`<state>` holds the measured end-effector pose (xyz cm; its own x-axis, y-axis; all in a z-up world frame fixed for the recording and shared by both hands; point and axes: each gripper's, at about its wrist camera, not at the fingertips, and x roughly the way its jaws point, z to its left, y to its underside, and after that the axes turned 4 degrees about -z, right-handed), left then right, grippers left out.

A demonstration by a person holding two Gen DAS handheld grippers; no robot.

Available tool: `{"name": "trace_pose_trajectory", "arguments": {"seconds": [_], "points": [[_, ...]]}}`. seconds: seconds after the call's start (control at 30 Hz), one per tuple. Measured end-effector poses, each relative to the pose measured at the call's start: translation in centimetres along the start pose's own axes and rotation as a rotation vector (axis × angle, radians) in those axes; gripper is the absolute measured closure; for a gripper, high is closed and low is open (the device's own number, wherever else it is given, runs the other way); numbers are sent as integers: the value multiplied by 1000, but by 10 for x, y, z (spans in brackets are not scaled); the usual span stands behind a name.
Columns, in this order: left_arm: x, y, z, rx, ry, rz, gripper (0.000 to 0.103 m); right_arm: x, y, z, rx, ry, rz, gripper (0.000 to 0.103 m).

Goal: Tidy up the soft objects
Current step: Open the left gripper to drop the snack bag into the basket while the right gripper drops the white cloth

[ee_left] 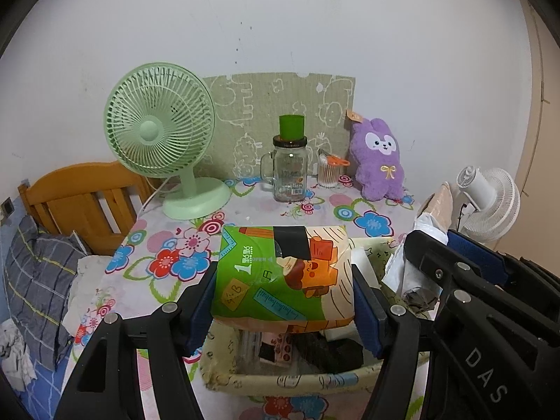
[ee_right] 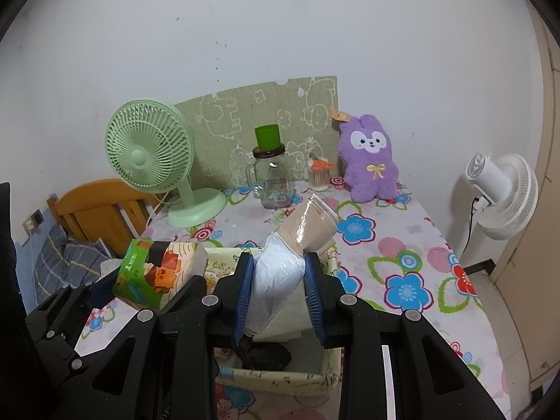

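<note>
My left gripper is shut on a green and orange cartoon tissue pack, holding it above a pale fabric basket. My right gripper is shut on a clear plastic packet of white and beige cloth, which sticks up and away over the same basket. The tissue pack and left gripper show at the left of the right wrist view. A purple plush rabbit sits upright at the table's back right. Dark and white items lie inside the basket.
On the floral tablecloth stand a green desk fan, a glass jar with a green cup on it and a cotton swab holder. A patterned board leans on the wall. A white floor fan stands right, a wooden bed frame left.
</note>
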<state>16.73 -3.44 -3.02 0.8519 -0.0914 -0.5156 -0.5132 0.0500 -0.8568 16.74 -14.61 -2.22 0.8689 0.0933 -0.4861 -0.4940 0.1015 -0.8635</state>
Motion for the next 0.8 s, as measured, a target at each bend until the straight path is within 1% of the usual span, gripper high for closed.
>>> {"name": "trace_pose_trajectory", "arguments": {"seconds": [0.2, 0.4, 0.63, 0.8], "points": [[19, 2, 0, -15, 13, 27, 33, 19, 1, -4, -1, 2, 24, 70], [35, 5, 1, -17, 29, 68, 29, 33, 4, -5, -7, -5, 47, 70], [42, 9, 3, -2, 31, 85, 18, 46, 8, 1, -31, -34, 66, 70], [45, 10, 9, 1, 10, 96, 15, 55, 9, 8, -48, -62, 79, 70]]}}
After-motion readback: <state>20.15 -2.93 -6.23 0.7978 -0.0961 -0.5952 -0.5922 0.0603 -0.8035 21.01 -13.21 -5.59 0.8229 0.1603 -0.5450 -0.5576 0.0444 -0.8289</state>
